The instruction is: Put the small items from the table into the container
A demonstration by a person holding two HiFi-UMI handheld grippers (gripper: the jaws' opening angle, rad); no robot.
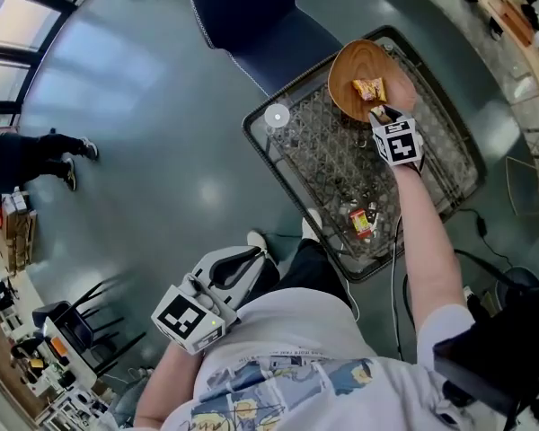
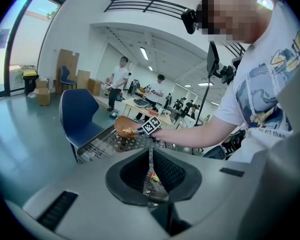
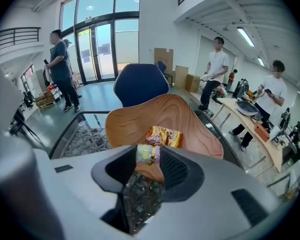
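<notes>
— State of the right claw?
— Clamped on a small wrapped sweet, yellow-green with a pink end, pinched right at the tips. Spread fairly wide around the wrapper.
— Held where?
— Just over the near rim of the wooden bowl, pointing steeply down. Already inside: a yellow-orange snack packet, flat on the bottom, apart from the held sweet.
— And the bowl itself?
— Standing at the far end of the mesh-topped desk, with a blue chair just past that edge.
— State of the left claw?
— Low, close to the person's body, well apart from the bowl. Closed down to a thin slit, gripping nothing.
— Anything else on the desk?
— A red packet near the close edge, beside the right forearm in the head view. Also a round white disc near the desk's far left corner, not far from the bowl.
— Around the room?
— Several people standing in the background, some by a long work surface, others near the glass doors.
</notes>
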